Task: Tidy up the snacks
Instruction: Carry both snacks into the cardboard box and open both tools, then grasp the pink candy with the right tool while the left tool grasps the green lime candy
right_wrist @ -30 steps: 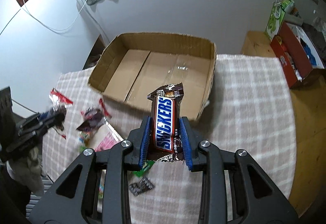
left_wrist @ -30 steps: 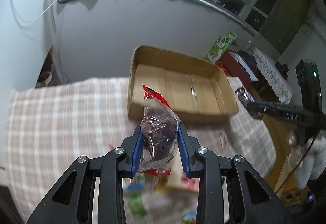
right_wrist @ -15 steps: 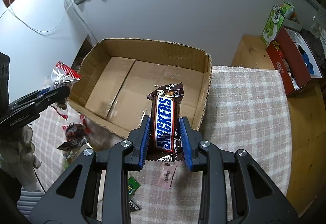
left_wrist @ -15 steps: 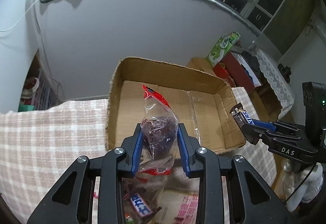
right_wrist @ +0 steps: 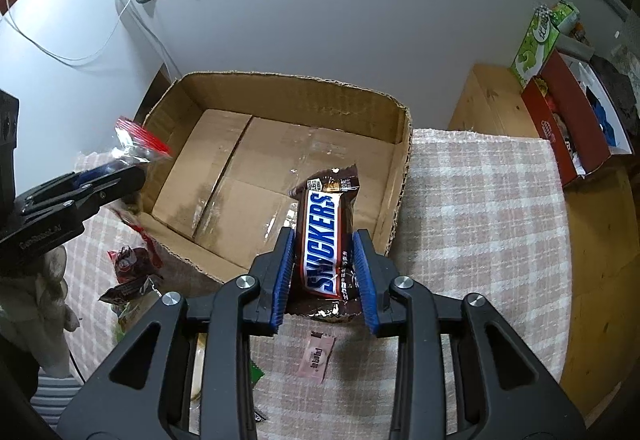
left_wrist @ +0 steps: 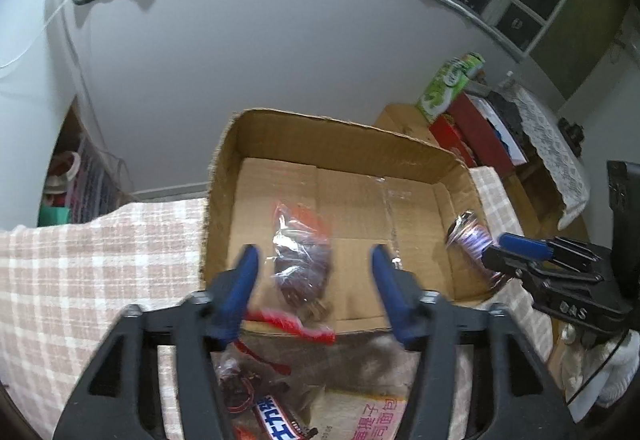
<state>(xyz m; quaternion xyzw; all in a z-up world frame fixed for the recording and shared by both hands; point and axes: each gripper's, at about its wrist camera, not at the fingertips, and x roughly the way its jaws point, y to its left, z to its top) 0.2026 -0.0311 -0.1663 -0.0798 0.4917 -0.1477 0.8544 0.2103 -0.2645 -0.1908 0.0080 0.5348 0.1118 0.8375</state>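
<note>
Sorting snacks over a cardboard box (left_wrist: 348, 200) set on a checked tablecloth (left_wrist: 80, 264).

The left gripper (left_wrist: 316, 292) is seen with its jaws spread wide; the clear red-edged snack bag (left_wrist: 302, 260) is blurred between them, touching neither, above the box's near wall. The Snickers bar (right_wrist: 324, 244) is clamped upright by the right gripper (right_wrist: 324, 272) at the box's near right corner. Loose snacks (right_wrist: 130, 274) are scattered just beside the box.

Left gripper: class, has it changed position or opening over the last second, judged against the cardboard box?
Yes. The left gripper has advanced to the cardboard box and opened, freeing the clear snack bag above its floor.
</note>
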